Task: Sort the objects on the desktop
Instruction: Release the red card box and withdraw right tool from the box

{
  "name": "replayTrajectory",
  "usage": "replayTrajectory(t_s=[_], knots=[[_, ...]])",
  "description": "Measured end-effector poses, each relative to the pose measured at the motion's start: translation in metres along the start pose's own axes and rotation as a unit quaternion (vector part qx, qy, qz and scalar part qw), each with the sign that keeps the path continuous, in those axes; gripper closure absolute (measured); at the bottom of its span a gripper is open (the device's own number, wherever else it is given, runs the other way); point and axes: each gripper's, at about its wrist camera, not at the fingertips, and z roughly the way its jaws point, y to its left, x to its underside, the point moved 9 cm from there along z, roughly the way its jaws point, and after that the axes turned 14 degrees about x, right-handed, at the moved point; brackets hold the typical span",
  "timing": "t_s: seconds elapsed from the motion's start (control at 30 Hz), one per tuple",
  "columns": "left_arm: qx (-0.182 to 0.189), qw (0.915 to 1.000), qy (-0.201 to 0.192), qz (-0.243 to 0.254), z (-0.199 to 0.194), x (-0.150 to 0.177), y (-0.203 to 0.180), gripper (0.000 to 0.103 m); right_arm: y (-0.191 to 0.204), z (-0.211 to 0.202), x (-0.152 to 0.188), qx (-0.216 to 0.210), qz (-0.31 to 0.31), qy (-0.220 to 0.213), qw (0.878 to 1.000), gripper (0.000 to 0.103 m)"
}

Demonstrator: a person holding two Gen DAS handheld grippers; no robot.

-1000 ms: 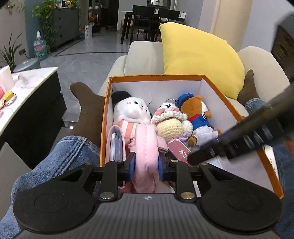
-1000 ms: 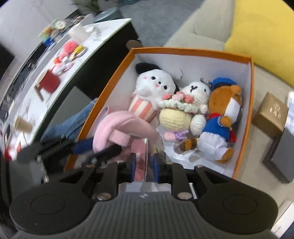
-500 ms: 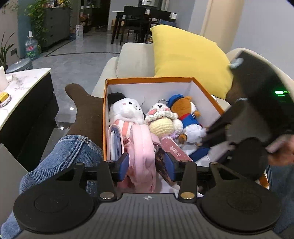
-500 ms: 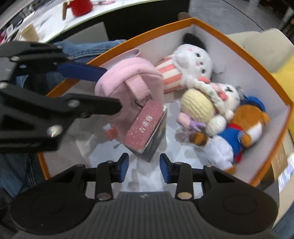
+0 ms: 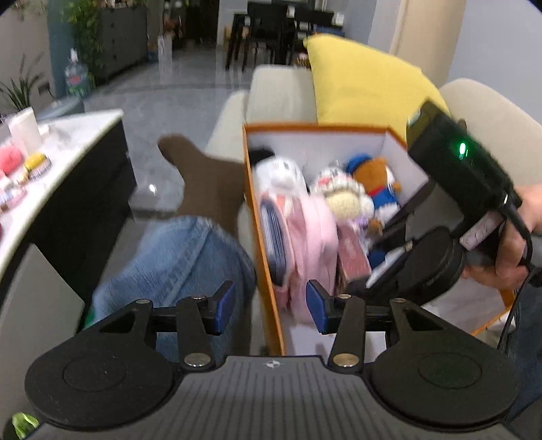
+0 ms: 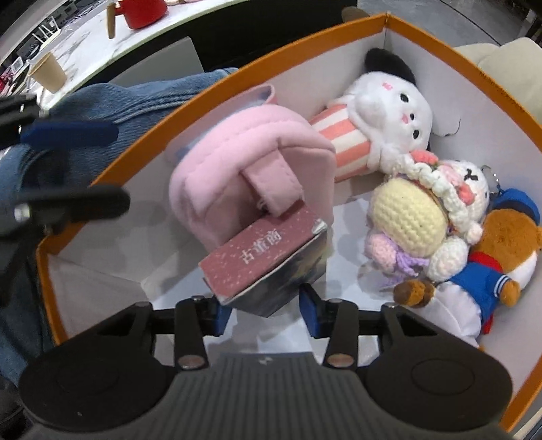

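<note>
Inside the box (image 6: 501,101), pouch (image 6: 244,169) leaned on its left wall, carton (image 6: 261,257) against it. Both grippers (image 5: 267,308) (image 6: 264,313) gaped, empty. Pouch looked soft, light; carton stiff — pinch its flat sides.

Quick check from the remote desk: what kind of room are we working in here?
Most likely a home living room: a beige sofa with a yellow cushion, a marble-topped table beside it, and a dining set further back.
</note>
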Motion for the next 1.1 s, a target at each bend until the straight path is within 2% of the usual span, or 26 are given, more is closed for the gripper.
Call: replayTrajectory(t_s=[0.03,0.1,0.37,0.47,0.57,0.67,0.83,0.93,1.1], knots=[[0.005,1.0,0.005,-0.003,0.004,0.002,0.0,0.063,0.0,0.0,-0.001,0.004,-0.001,-0.001,1.0,0.054],[0.018,0.9996,0.019,-0.01,0.012,0.007,-0.002,0.071,0.0,0.0,-0.004,0.012,0.0,-0.007,1.0,0.054],[0.008,0.9997,0.024,0.007,0.015,0.013,-0.006,0.073,0.0,0.003,-0.014,0.024,-0.037,-0.014,0.999,0.054],[0.007,0.9997,0.023,0.005,0.014,0.013,-0.007,0.073,0.001,0.006,-0.017,0.038,-0.06,-0.012,0.997,0.054],[0.006,0.9997,0.023,0.004,0.013,0.013,-0.007,0.073,-0.002,0.007,-0.02,0.075,-0.084,-0.024,0.993,0.055],[0.008,0.9997,0.024,0.0,0.014,0.013,-0.006,0.073,-0.004,0.001,-0.019,0.058,-0.073,-0.023,0.995,0.055],[0.006,0.9998,0.021,-0.001,0.012,0.012,-0.005,0.073,0.001,-0.015,-0.013,0.048,-0.092,-0.044,0.994,0.055],[-0.002,0.9999,0.012,-0.005,0.006,0.008,-0.005,0.073,0.004,-0.021,-0.006,0.056,-0.101,-0.047,0.992,0.055],[-0.019,0.9997,-0.015,0.002,-0.014,-0.005,-0.01,0.073,-0.004,-0.051,0.005,0.053,-0.063,-0.085,0.993,0.055]])
